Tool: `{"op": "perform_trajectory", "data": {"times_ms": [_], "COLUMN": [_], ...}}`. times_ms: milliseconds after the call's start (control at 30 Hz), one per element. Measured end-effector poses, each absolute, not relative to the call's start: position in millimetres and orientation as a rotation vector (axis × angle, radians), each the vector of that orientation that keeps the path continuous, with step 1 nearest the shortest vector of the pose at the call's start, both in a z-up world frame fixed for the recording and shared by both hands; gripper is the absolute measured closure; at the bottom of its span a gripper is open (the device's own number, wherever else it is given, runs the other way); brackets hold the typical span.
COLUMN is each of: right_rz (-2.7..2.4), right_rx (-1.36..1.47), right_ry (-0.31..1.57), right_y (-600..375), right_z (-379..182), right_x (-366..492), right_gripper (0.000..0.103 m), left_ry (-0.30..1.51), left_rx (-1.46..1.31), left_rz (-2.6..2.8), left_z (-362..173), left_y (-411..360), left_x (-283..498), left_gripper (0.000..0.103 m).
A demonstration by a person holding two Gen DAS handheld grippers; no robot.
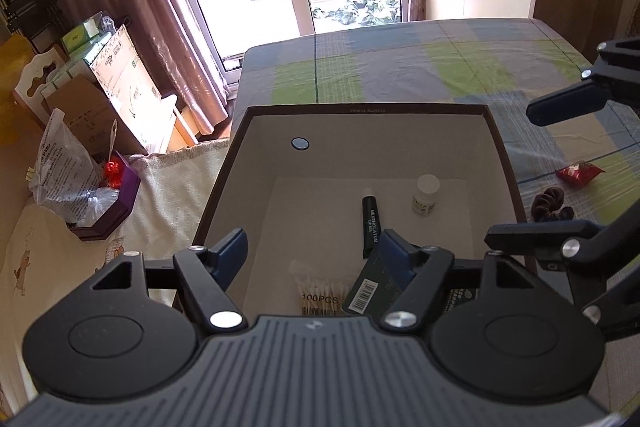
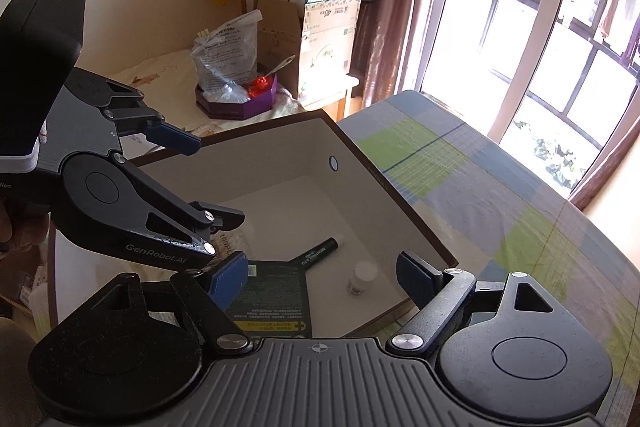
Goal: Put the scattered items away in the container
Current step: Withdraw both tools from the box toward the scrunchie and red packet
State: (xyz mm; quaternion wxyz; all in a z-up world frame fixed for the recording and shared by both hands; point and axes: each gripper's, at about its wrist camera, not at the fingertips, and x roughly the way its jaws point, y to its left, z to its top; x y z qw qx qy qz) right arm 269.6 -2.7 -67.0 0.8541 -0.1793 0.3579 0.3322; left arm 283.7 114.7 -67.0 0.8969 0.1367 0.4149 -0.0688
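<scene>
Four things sit inside the box (image 1: 372, 155) on the bed (image 1: 460, 67): a dark tube (image 1: 370, 227), a small white bottle (image 1: 426, 195), a pack of cotton swabs (image 1: 320, 297) marked 100PCS, and a flat dark green packet (image 1: 366, 291).

In the left wrist view, the tube lies flat on the box floor with its long axis running roughly 12 to 6, cap at the 12 end. The bottle stands upright just off at the tube's 2 o'clock, close but not touching. The swabs lie at the near edge, around 6 o'clock in the box, and the green packet sits at an angle beside them, overlapping the tube's near end.

Still out on the bedsheet, at about 3 o'clock from the box, are a red wrapped item (image 1: 580, 173) and a dark brown scrunchie (image 1: 550, 205), near each other.

Left hand-held gripper (image 1: 312, 251) hovers over the box's near edge with its jaws wide apart, nothing between them. Right hand-held gripper (image 2: 324, 273) is also over the box, jaws spread with nothing held; the bottle (image 2: 362, 279) and tube (image 2: 318, 255) show between its fingers from above.
</scene>
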Motion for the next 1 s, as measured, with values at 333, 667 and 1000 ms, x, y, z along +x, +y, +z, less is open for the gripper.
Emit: {"op": "perform_trajectory", "data": {"times_ms": [333, 667, 1000], "right_rz": [0.71, 0.699, 0.679], "right_rx": [-0.284, -0.209, -0.135], "right_ry": [0.756, 0.75, 0.756], "right_y": [-20.8, -35.7, -60.9], "right_z": [-43.6, -18.6, -4.1], "right_x": [232.9, 204.5, 172.9], "right_gripper": [0.016, 0.016, 0.016], "left_ry": [0.852, 0.862, 0.87], "left_rx": [0.254, 0.262, 0.232], "left_rz": [-0.12, -0.084, -0.069], "left_z": [-33.9, -4.0, 8.8], "left_y": [109.1, 96.1, 87.1], "left_x": [242.2, 200.1, 165.5], "left_gripper": [0.024, 0.013, 0.011]}}
